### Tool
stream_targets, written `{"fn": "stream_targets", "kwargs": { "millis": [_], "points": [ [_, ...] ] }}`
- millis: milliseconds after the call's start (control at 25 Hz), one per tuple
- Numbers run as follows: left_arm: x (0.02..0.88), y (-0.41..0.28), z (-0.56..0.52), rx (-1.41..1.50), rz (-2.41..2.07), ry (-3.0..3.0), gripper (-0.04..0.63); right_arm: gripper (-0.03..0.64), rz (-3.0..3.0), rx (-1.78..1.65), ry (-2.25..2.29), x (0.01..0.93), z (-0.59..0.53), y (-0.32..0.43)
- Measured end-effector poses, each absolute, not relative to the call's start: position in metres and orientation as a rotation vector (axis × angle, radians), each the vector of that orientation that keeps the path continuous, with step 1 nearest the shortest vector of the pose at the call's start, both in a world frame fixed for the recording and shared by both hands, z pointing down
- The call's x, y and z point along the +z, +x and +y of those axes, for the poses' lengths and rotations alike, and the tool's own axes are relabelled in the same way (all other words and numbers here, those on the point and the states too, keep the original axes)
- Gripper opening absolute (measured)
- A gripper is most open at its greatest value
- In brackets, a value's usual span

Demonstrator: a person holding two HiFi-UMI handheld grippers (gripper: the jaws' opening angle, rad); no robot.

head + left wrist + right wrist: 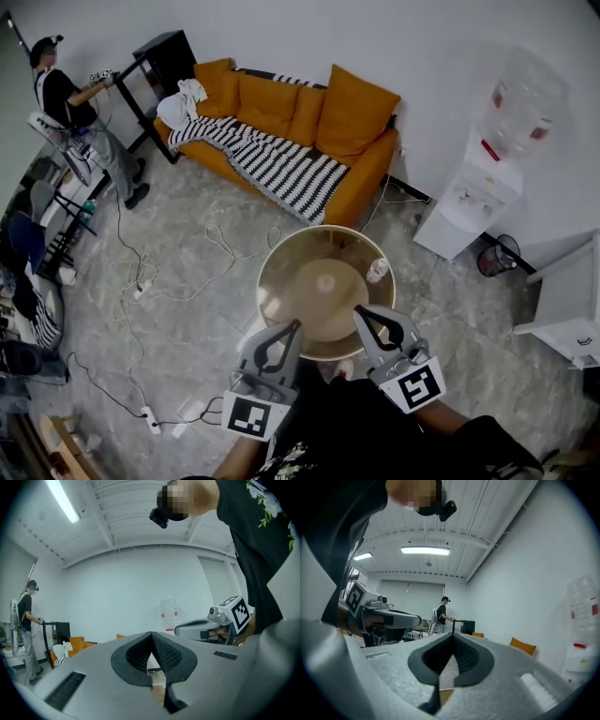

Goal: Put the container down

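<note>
A small clear container (pixel 378 270) with a pale cap stands upright on the round tan table (pixel 281 300), near its right rim. A pale round object (pixel 325 281) sits at the table's centre. My left gripper (pixel 296 325) hovers over the table's near edge, shut with nothing between its fingers. My right gripper (pixel 359 312) is beside it, also shut and empty, a short way below and left of the container. In the left gripper view the left gripper (pixel 151 637) has its pads together, with the right gripper (pixel 206 627) off to the right. The right gripper view shows the right gripper (pixel 452 637) closed too.
An orange sofa (pixel 361 183) with a striped blanket (pixel 272 155) stands behind the table. A white water dispenser (pixel 478 202) and a dark bin (pixel 497 255) are at the right. Cables (pixel 141 281) trail over the floor on the left, where a person (pixel 80 117) stands by a black shelf (pixel 164 66).
</note>
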State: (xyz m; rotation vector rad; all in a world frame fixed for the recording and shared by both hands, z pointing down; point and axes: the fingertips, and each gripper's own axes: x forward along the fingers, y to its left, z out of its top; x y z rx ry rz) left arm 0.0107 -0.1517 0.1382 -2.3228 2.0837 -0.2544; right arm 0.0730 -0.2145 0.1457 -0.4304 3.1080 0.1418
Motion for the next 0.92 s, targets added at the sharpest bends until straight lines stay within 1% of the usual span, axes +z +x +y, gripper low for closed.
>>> {"fn": "stream_targets", "kwargs": {
  "millis": [320, 920],
  "points": [
    [0.135, 0.018, -0.147, -0.279, 2.05, -2.338, 0.012, -0.006, 3.099, 0.146, -0.458, 0.143, -0.208, 0.078],
    [0.136, 0.036, -0.145, -0.206, 2.043, -2.362, 0.012, -0.006, 3.08, 0.158, -0.421, 0.141, -0.193, 0.081]
  ]
}}
